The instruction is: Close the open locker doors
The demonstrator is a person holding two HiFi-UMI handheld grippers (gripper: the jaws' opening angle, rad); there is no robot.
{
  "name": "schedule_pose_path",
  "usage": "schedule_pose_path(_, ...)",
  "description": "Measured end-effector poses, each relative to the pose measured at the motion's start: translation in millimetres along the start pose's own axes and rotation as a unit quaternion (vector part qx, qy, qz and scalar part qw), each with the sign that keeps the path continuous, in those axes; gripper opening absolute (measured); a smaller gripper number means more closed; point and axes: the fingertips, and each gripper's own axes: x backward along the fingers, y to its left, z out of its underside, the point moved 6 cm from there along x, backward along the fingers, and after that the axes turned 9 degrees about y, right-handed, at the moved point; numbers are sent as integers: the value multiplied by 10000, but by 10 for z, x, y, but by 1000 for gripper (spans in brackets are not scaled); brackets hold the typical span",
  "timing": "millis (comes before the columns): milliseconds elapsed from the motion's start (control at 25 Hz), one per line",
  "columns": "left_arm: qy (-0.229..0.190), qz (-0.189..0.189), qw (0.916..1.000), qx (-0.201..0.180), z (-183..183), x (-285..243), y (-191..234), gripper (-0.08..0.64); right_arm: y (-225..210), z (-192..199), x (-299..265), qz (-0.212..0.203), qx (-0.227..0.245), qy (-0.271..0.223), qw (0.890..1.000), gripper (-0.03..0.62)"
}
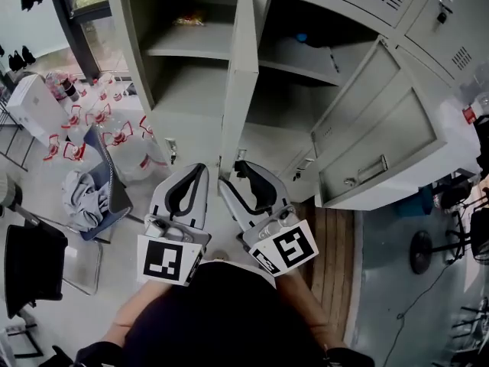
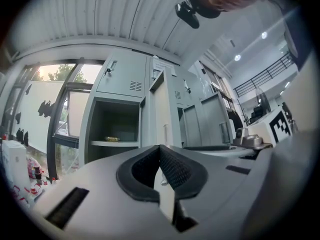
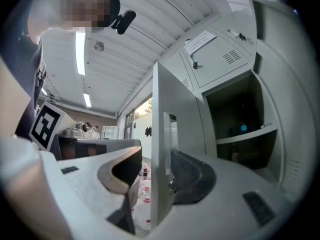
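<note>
Two grey locker doors stand open. The left door (image 1: 238, 75) juts straight out, edge-on towards me. The right door (image 1: 382, 128) swings out to the right with its handle facing up. My right gripper (image 1: 231, 173) is open, and the left door's lower edge (image 3: 162, 134) stands between its jaws. The right-hand pad lies close against that door and the other pad stands apart from it. My left gripper (image 1: 203, 167) is just left of the same door, its tips together and nothing seen between them (image 2: 160, 149).
The left locker holds a shelf with a small yellowish item (image 1: 189, 21); a blue object (image 1: 302, 37) sits in the right one. Water jugs (image 1: 114, 136), a chair with grey cloth (image 1: 88, 197) and a white box (image 1: 34, 105) crowd the floor at left.
</note>
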Motion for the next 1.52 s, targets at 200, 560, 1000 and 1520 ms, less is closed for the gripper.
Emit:
schedule_pose_path(200,90,-248,9996,-55,-41,20,-66,2,-102,-19,-26,-543,33,170,9984,163)
schedule_pose_path(560,0,-559,9984,-84,-39,73,-91,2,-223,27,-143,-1045,56,365,9938,163)
schedule_pose_path(1000,62,-717,9974,-102,-68,81,-74,2,-220,7,-240,-1374,89,342,9899,134)
schedule_pose_path(1520,114,-980,9950,-166,-56,170,74,2,-78,17,-431,-1412,43,260,9896,123)
